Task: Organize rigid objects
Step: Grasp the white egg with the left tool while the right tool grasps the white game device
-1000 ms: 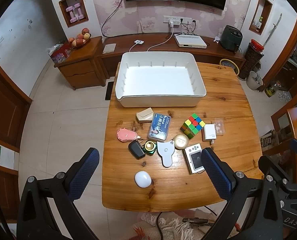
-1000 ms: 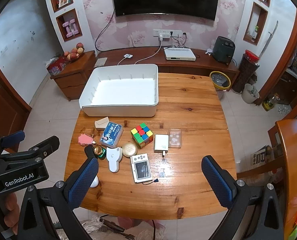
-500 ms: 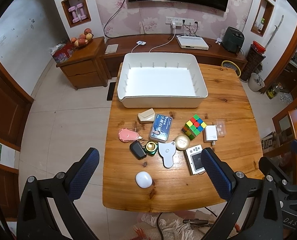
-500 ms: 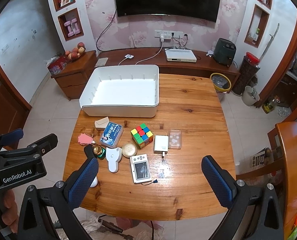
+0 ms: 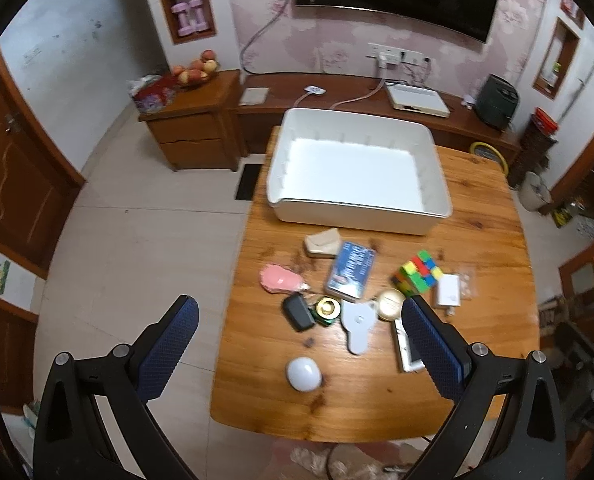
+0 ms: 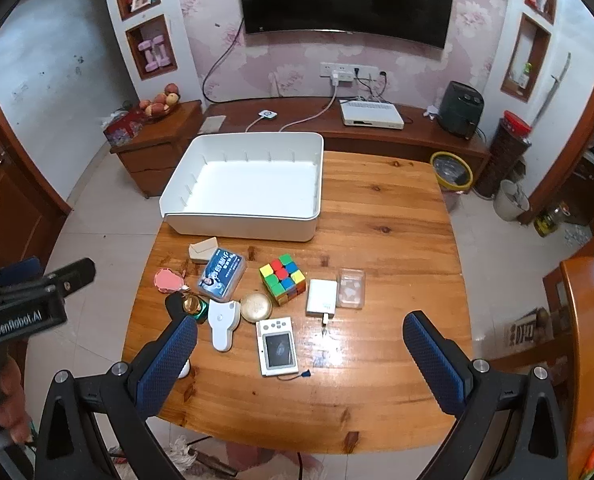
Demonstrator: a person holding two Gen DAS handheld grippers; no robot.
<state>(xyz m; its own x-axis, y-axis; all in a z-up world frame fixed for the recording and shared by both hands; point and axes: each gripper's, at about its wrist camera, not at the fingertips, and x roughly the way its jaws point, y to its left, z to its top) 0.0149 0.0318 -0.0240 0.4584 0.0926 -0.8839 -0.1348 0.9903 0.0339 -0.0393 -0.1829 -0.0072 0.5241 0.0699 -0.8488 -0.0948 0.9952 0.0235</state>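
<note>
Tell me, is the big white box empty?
Empty. The white box shows only its bare white floor in both views; every small item lies outside on the table.

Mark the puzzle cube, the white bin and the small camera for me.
puzzle cube (image 6: 283,278), right wrist view, top face.
white bin (image 6: 241,227), right wrist view, near wall.
small camera (image 6: 277,350), right wrist view, screen.

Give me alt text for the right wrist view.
The open right tool hovers over a wooden table where a cube, camera and other small items lie before an empty white bin.
</note>
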